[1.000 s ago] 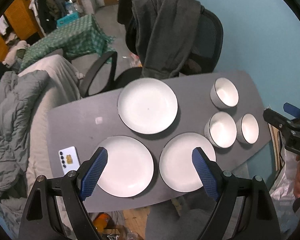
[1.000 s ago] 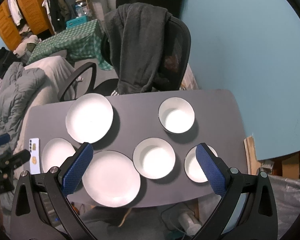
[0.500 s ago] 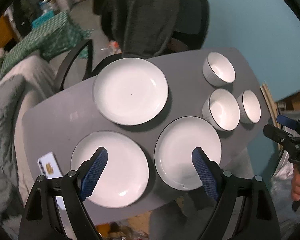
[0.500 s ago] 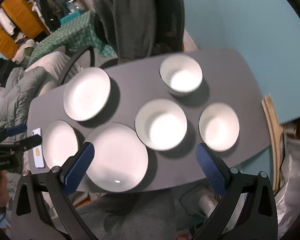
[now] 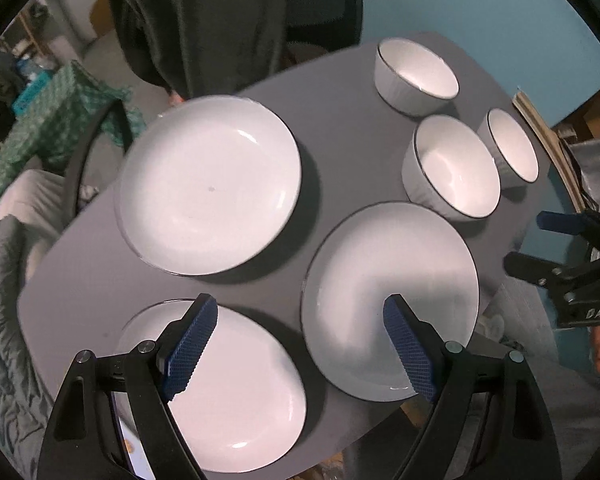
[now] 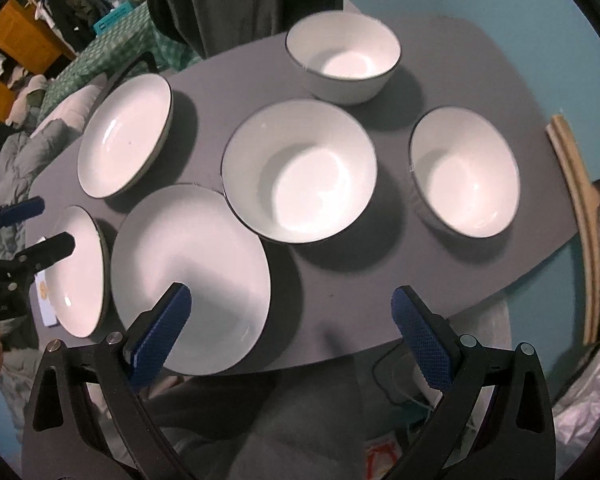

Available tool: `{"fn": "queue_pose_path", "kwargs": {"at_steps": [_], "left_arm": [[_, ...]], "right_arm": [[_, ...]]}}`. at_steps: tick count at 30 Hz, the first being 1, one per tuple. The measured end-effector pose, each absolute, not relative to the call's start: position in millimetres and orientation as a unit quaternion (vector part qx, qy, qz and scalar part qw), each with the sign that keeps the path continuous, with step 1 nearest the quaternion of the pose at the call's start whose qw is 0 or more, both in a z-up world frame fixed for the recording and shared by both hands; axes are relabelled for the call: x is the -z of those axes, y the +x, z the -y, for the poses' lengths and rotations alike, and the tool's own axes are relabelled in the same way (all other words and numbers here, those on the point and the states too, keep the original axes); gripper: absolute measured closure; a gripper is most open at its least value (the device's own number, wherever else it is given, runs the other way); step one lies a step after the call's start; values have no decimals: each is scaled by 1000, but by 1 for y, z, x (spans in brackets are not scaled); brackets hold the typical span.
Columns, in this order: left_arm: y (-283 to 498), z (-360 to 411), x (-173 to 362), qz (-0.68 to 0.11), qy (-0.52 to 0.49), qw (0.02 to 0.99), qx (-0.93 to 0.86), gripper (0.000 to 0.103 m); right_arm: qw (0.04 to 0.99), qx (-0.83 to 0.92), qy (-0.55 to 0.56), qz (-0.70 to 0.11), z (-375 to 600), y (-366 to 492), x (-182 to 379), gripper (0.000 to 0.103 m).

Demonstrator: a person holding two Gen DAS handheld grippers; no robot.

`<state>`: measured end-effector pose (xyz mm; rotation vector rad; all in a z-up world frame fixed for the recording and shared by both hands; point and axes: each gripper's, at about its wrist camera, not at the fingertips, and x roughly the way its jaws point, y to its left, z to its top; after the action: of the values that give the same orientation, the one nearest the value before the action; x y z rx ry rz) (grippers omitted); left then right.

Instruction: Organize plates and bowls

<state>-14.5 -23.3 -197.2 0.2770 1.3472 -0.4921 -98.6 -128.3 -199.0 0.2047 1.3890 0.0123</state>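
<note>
Three white plates lie on the grey table [image 5: 340, 128]: a far plate [image 5: 208, 184], a near-right plate [image 5: 392, 296] and a near-left plate [image 5: 228, 392]. Three white bowls stand to the right: a far bowl [image 5: 416, 76], a middle bowl [image 5: 456, 168] and a right bowl [image 5: 512, 148]. My left gripper [image 5: 298, 320] hangs open above the two near plates, holding nothing. My right gripper [image 6: 292, 304] is open over the table's front edge, between the near-right plate [image 6: 190, 280] and the right bowl [image 6: 464, 178]. The middle bowl [image 6: 300, 170] touches that plate's rim.
A phone [image 6: 46, 300] lies at the table's left end, beside the near-left plate [image 6: 80, 272]. An office chair draped with a dark garment [image 5: 220, 20] stands behind the table. Wooden strips [image 6: 580, 220] lean off the right end. A blue wall is close on the right.
Both grippers have come down and closer to the table, so plates and bowls look larger. Both stay open and hold nothing. The dishes have not moved.
</note>
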Motion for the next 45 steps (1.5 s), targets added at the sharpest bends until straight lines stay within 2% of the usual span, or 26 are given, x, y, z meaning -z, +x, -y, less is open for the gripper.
{"fn": "queue_pose_path", "kwargs": {"at_steps": [3, 12, 18, 21, 22, 25, 26, 31, 40, 45], "left_arm": [[-12, 29, 210, -628, 134, 731, 233, 22], [-9, 37, 231, -642, 157, 708, 249, 23], [-13, 37, 243, -659, 152, 692, 251, 27], [-15, 38, 247, -667, 145, 686, 252, 34], [-15, 38, 248, -670, 143, 683, 252, 35], [-16, 36, 252, -676, 140, 678, 252, 47], [-16, 36, 253, -679, 140, 676, 250, 54], [-17, 31, 258, -689, 132, 667, 249, 69], [-22, 22, 264, -698, 131, 659, 247, 70], [-14, 22, 265, -707, 114, 653, 246, 69]], "right_arm": [[759, -11, 102, -643, 124, -101, 209, 5], [722, -11, 133, -679, 121, -107, 242, 5], [723, 5, 142, -677, 122, -109, 239, 6], [716, 7, 144, -683, 123, -110, 241, 25], [715, 5, 147, -683, 124, -110, 240, 34], [710, -5, 157, -687, 124, -110, 239, 58], [708, -9, 160, -688, 125, -110, 239, 64], [705, -13, 174, -688, 128, -111, 229, 65], [706, -20, 165, -689, 135, -117, 224, 64], [709, -30, 159, -687, 128, -106, 239, 56]]}}
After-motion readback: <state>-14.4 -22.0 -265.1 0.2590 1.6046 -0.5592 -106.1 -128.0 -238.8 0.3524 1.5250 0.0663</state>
